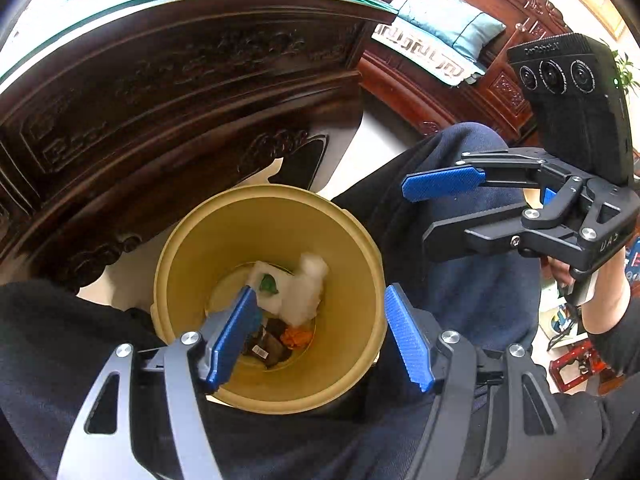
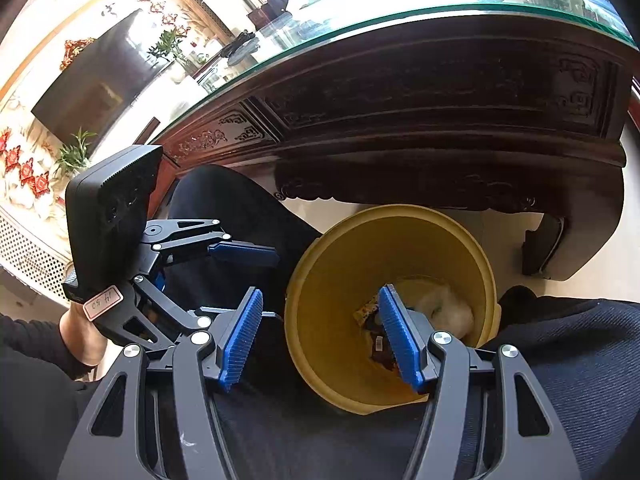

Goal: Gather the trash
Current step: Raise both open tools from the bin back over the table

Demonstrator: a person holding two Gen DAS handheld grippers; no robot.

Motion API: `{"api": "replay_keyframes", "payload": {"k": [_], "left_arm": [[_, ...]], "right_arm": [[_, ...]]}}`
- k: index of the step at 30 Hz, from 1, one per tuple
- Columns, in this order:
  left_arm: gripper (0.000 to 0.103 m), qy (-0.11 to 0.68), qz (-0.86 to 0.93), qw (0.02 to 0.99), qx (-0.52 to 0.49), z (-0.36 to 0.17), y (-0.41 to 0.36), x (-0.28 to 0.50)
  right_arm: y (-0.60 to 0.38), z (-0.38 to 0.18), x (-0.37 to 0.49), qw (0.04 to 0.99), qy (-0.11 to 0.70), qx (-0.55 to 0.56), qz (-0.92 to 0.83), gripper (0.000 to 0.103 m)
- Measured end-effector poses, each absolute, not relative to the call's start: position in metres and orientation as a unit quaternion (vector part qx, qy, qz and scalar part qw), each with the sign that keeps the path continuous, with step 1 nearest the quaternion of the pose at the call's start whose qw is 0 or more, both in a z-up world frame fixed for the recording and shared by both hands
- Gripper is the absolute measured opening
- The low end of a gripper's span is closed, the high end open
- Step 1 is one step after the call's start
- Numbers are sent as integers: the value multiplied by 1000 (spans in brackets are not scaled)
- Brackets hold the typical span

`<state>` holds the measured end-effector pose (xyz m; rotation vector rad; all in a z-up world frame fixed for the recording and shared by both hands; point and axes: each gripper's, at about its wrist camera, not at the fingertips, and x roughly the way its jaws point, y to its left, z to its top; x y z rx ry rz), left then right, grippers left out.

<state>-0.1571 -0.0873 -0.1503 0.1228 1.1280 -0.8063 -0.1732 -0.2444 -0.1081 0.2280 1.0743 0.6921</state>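
Note:
A yellow trash bin (image 1: 264, 224) stands on the floor between the person's knees, also in the right wrist view (image 2: 320, 280). Inside lie white tissue (image 1: 304, 292), a green scrap (image 1: 267, 284), an orange scrap (image 1: 297, 337) and a dark wrapper (image 1: 267, 347); tissue (image 2: 444, 304) and wrapper (image 2: 378, 350) show in the right view too. My left gripper (image 1: 324, 328) hovers open and empty over the bin. My right gripper (image 2: 320, 336) is open and empty above the bin's left rim; it also shows in the left wrist view (image 1: 430, 216).
A dark carved wooden table (image 1: 160, 92) with a glass top (image 2: 440, 8) stands just behind the bin. The person's dark-trousered legs (image 1: 472, 280) flank the bin. A wooden sofa with a blue cushion (image 1: 448, 20) lies beyond. A television (image 2: 100, 80) is at far left.

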Motion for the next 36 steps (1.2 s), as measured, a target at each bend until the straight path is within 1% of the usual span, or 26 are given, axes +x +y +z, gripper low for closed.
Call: {"api": "replay_keyframes", "payload": {"k": [18,22,26,27,28,30,33,35,36], "left_arm": [[67,474,-329,817,24,-113,-62,-120],[72,458,-315,831,9,-97,-56,-111],[75,433,-299,851,3,-69,-49,-95],[76,421,-290,859,6,-60,-46,-90],[79,413,-284,865,5,-53,-43,-87],[83,395,-266,879,-2,-35,-35,-76],[93,360,-229,904,-7,-8,-26,-57],[94,338,-203,919,2,6,-24,-46],[97,327,-190,926,8,13,-24,-40]], "right_arm": [[-225,-96,-145,798,490,91,339,59],[-221,-83,-133,800,479,90,350,59],[-217,-58,-117,809,458,81,359,59],[-216,-50,-113,813,451,79,360,60],[-216,-42,-108,818,442,78,360,63],[-215,-25,-99,830,422,73,358,65],[-212,-2,-84,852,389,65,343,73],[-208,8,-74,861,375,65,338,75],[-204,15,-68,869,364,64,330,77]]}}
